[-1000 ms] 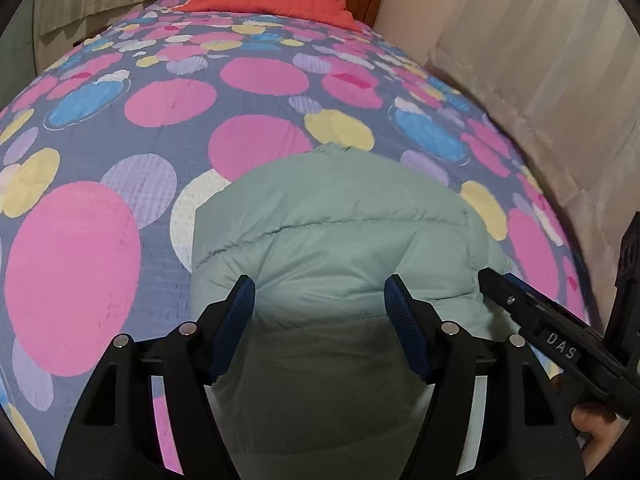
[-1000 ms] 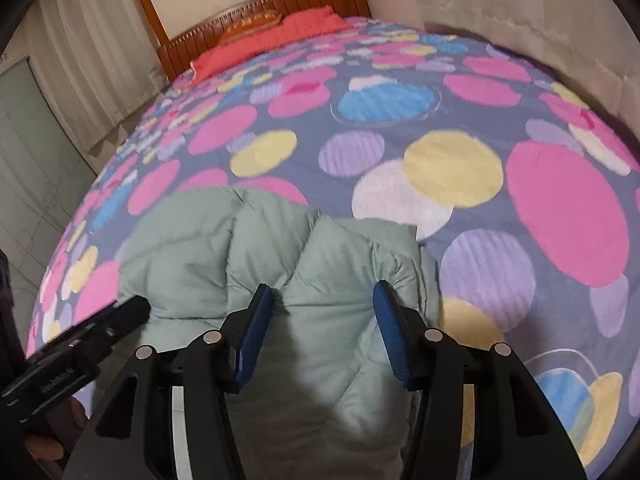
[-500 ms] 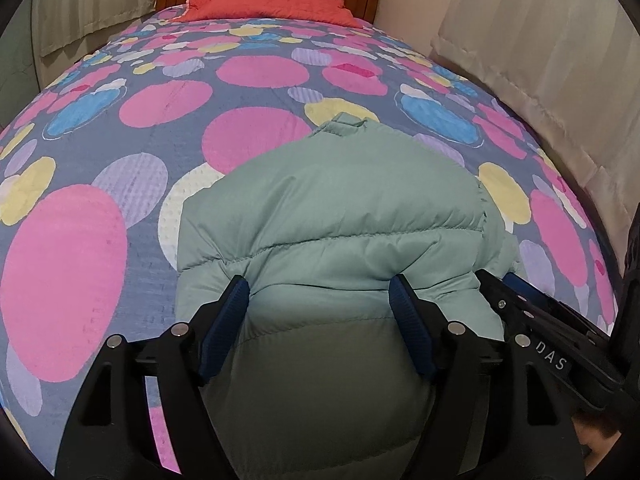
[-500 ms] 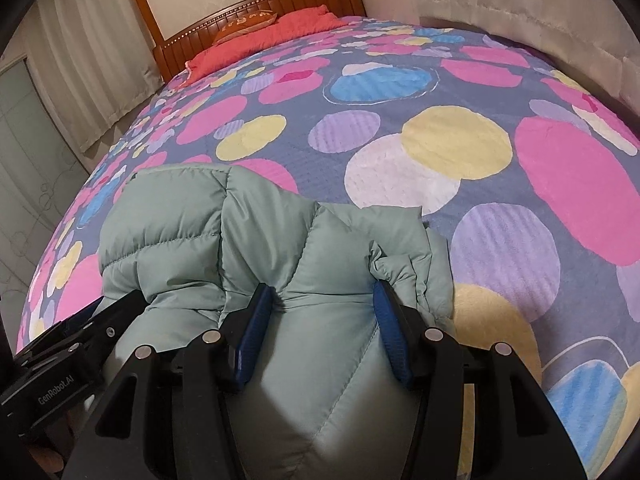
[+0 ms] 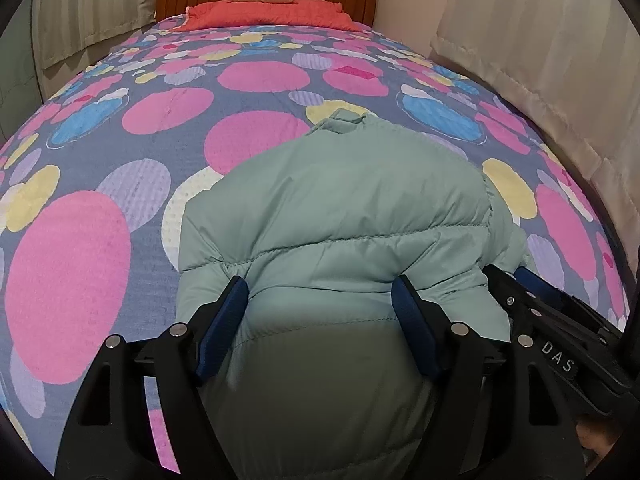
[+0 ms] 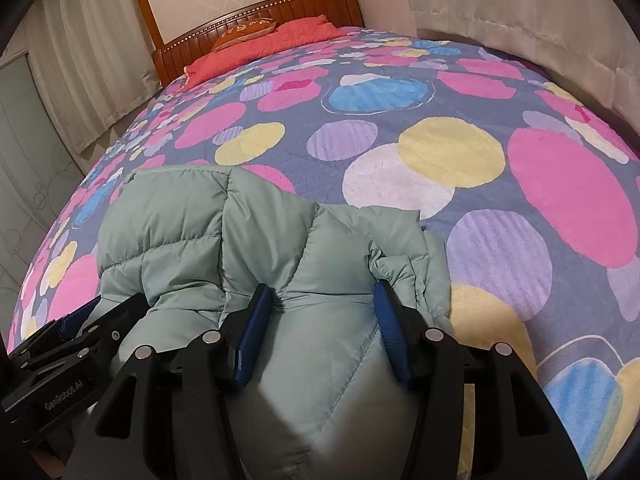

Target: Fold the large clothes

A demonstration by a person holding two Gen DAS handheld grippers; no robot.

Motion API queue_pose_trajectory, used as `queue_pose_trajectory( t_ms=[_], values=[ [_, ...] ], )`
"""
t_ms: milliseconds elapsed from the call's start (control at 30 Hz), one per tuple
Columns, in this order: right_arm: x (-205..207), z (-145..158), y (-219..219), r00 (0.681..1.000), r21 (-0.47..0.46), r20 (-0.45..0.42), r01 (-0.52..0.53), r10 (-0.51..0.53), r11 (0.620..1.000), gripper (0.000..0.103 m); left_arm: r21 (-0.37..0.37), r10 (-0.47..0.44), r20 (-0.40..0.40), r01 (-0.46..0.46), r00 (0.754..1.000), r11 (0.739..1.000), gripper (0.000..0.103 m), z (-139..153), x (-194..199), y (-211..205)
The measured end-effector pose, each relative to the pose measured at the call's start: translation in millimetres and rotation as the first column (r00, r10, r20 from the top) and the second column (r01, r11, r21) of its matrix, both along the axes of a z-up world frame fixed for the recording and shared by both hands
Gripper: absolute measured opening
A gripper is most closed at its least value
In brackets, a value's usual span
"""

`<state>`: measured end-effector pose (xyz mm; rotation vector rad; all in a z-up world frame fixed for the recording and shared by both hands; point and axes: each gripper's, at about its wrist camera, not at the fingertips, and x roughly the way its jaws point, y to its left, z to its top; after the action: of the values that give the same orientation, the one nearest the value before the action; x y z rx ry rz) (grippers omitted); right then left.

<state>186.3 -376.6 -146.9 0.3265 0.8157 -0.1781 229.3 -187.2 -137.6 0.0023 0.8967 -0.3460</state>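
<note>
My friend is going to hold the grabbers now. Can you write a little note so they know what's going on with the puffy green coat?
Left gripper: open, jaws wide, pressed onto the near part of the green puffer jacket.
Right gripper: open too, fingers straddling a bulge of the jacket beside the left one.
The jacket lies in a puffy bundle at the near end of the bed, collar pointing towards the headboard.
Done: it looks partly folded.
Left: probably flatten it and finish the fold.
</note>
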Motion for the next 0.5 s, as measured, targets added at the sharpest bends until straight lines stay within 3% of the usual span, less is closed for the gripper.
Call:
queue_pose_trajectory(
  t_ms=[133,233,367,500],
  values=[
    [-7.0,11.8,-1.0,1.0,0.004,0.012,0.007,-0.007,1.0,0.056,-0.006,-0.01,-0.014,0.01,1.0,1.0,0.075,11.7,-1.3,7.0],
    [-19.6,26.6,-8.2,0.998,0.049,0.052,0.031,-0.034,0.998,0.065,-0.035,-0.004,-0.016,0.004,1.0,0.999,0.081,23.6,-5.2,19.2],
    [-38.5,43.4,-25.3,0.993,0.125,0.092,0.06,-0.072,0.99,0.069,-0.142,0.037,-0.043,-0.043,0.998,0.989,0.084,34.7,-11.8,50.5],
    [-51.7,35.7,-42.7,0.992,0.237,0.072,0.085,-0.104,0.968,0.071,-0.27,0.1,-0.175,-0.146,0.979,0.952,0.085,20.1,-16.3,85.9]
  ],
)
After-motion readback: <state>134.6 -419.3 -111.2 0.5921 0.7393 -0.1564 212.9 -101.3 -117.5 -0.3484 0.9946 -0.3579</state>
